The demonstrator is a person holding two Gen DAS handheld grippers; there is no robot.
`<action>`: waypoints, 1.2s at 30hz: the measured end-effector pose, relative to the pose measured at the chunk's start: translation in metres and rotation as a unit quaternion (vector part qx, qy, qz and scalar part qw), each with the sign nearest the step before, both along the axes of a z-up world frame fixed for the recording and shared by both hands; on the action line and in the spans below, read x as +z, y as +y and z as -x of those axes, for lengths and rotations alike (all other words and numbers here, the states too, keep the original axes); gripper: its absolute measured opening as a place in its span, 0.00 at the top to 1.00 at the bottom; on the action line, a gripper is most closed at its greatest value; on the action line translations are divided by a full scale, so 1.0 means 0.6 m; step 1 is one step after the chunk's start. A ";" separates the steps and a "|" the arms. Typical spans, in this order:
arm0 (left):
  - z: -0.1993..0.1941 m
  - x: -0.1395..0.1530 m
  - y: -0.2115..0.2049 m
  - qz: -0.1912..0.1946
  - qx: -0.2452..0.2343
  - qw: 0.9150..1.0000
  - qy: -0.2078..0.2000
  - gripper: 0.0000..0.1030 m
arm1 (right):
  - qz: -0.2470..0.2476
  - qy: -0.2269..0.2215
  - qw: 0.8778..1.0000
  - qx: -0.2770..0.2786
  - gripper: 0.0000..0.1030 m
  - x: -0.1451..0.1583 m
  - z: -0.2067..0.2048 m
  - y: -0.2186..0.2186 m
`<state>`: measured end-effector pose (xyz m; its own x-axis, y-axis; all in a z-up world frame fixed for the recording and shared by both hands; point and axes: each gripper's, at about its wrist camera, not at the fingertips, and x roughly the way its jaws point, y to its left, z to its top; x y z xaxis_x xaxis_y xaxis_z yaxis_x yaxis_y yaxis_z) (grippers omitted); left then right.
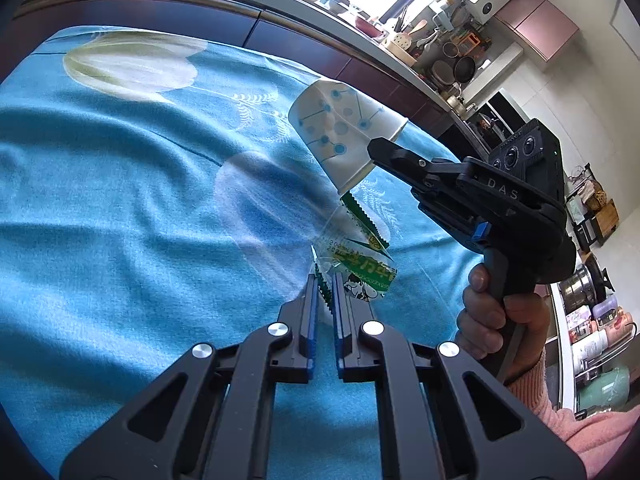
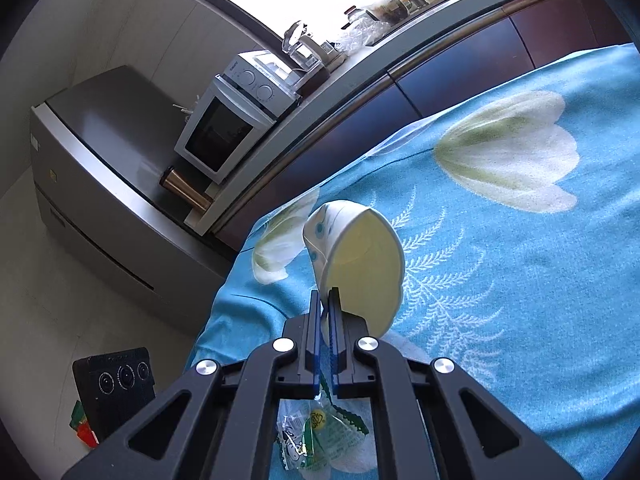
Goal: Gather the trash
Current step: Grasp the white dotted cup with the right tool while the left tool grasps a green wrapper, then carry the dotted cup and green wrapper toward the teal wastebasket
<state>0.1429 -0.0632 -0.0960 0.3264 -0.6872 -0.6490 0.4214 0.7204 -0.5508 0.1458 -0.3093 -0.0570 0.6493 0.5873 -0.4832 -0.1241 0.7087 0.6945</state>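
Observation:
My left gripper is shut on a clear and green snack wrapper and holds it above the blue flowered cloth. My right gripper is shut on the rim of a white paper cup with blue dots, held on its side in the air. In the left wrist view the cup hangs from the right gripper, just above the wrapper. The wrapper also shows low in the right wrist view, below the right gripper's fingers.
A dark cabinet front with a cluttered counter runs behind the table. A white oven and a grey appliance stand at the left. The cloth's edge drops to the floor. A black device lies low on the left.

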 end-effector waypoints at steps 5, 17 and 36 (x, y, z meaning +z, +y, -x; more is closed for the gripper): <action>0.012 0.010 0.010 -0.008 0.005 1.000 -0.021 0.96 | 0.023 -0.009 1.000 -0.006 0.97 0.010 0.028 -0.012; 0.044 0.046 0.076 -0.016 0.038 0.997 -0.058 0.99 | 0.051 -0.025 0.998 0.033 0.97 0.019 0.065 0.026; 0.110 0.099 0.194 -0.047 0.100 0.988 -0.110 0.99 | 0.071 -0.052 0.991 0.105 0.97 0.042 0.086 0.137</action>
<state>0.0767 0.0531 -0.0369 0.5898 -0.5345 -0.6053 0.3666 0.8451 -0.3891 0.0939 -0.2273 -0.0318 0.5711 0.6459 -0.5067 -0.3452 0.7490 0.5656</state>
